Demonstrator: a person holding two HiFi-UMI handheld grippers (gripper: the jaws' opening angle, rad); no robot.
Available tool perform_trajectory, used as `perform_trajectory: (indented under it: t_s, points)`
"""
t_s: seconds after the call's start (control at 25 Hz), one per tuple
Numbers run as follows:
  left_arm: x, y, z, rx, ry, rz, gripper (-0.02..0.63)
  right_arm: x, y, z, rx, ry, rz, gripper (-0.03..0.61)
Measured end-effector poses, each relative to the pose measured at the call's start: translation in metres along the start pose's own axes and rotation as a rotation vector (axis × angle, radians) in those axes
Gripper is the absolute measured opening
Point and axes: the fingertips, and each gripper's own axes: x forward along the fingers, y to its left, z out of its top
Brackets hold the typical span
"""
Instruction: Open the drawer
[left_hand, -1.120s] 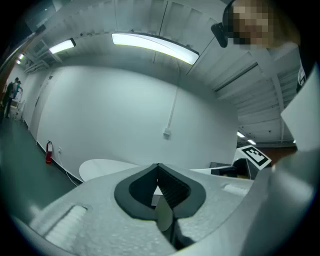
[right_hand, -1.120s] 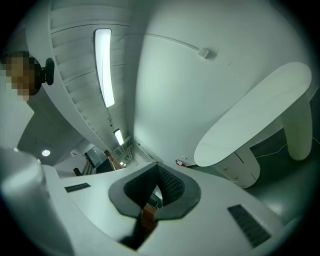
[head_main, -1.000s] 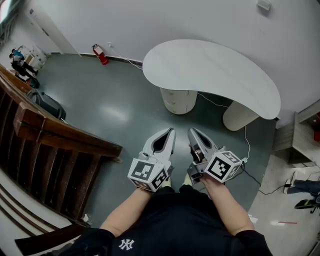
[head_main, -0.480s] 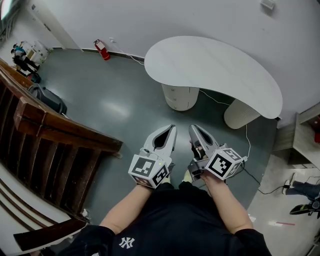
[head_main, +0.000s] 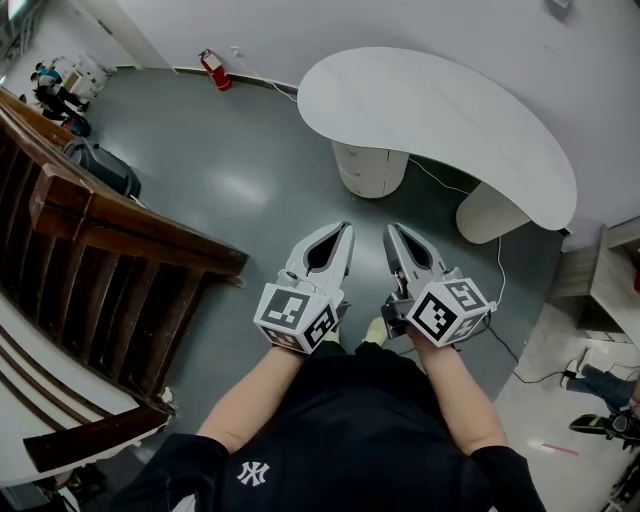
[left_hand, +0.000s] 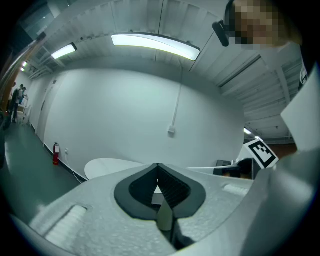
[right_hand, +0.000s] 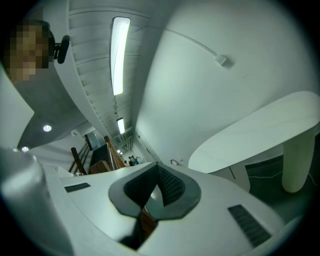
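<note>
Right now I have the left gripper (head_main: 343, 230) and right gripper (head_main: 391, 231) both closed on nothing, well apart from the drawer unit (head_main: 370, 178) under the white table's (head_main: 440, 110) near edge.

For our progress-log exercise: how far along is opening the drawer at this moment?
Done: nothing. The drawer pedestal under the white table shows fronts that look flush. In hand: nothing. The left gripper and right gripper are shut, empty, and apart from the table. Left: approach, grip a drawer, pull it out.
</note>
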Motion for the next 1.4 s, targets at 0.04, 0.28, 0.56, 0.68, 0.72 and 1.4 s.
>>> perform_trajectory:
  t_s: [0.04,0.28,0.56,0.68,0.72,1.4]
  points:
    - [0.001,-0.001,-0.001,0.001,0.002,0.006,0.009,0.000,-0.001,0.001,-0.033,0.003,-0.002,0.015]
    - [0.011,-0.007,-0.005,0.006,0.007,0.033,0.009,-0.003,-0.013,0.012,-0.130,0.002,0.005,0.014]
    - [0.017,0.009,-0.008,0.023,0.013,0.075,0.009,0.012,-0.023,0.011,-0.088,0.018,0.024,0.015]
    - [0.023,0.021,-0.009,0.027,0.012,0.083,0.009,0.023,-0.028,0.008,-0.069,0.028,0.028,0.015]
    - [0.026,0.025,-0.009,0.028,0.012,0.083,0.009,0.028,-0.030,0.006,-0.062,0.032,0.028,0.015]
    - [0.101,0.152,-0.017,0.060,0.058,-0.018,0.009,0.168,-0.066,-0.023,-0.075,0.086,-0.102,0.017]
